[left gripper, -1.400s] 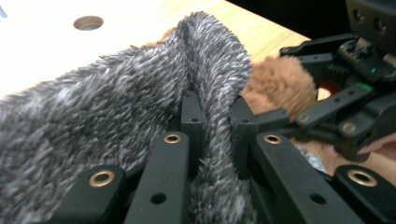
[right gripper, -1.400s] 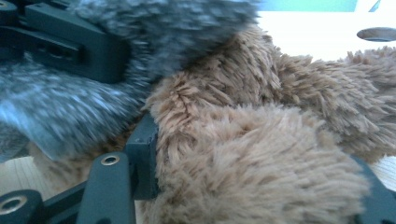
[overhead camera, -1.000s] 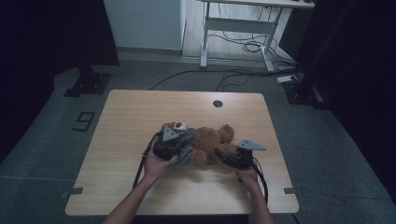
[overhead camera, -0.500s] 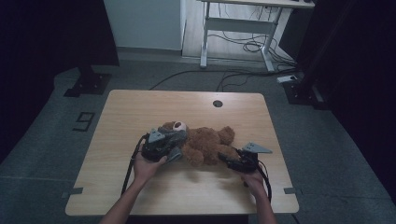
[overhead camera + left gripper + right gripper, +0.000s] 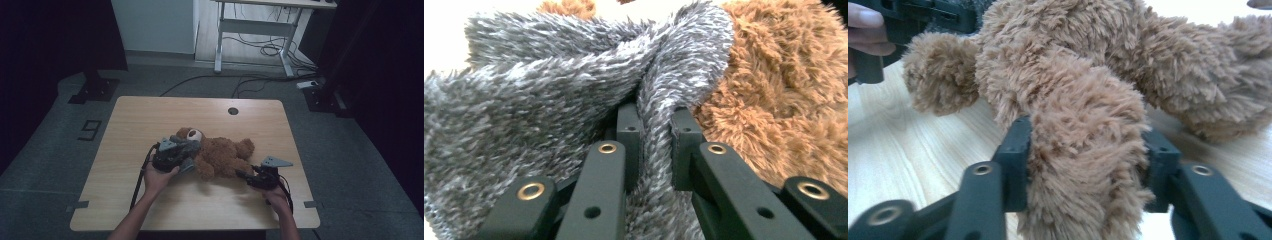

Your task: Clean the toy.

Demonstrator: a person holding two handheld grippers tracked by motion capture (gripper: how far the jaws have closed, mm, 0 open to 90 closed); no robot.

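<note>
While lying on its back mid-way across the pale wooden table (image 5: 150,130), fluffy brown teddy bear (image 5: 222,155) caught at both ends. Fold of fuzzy grey knitted cloth (image 5: 549,95) at bear's head pinched tight between left gripper (image 5: 655,135) fingers (image 5: 629,135). Bear's brown plush leg (image 5: 1085,170) squeezed between right gripper (image 5: 1088,165) fingers (image 5: 1015,160), just closing in.

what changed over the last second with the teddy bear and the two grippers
The right gripper has just been closing and now squeezes a leg of the teddy bear. Its hand slid a little toward the table's right edge. The left gripper stays clamped on the grey fuzzy cloth at the bear's head end.
</note>
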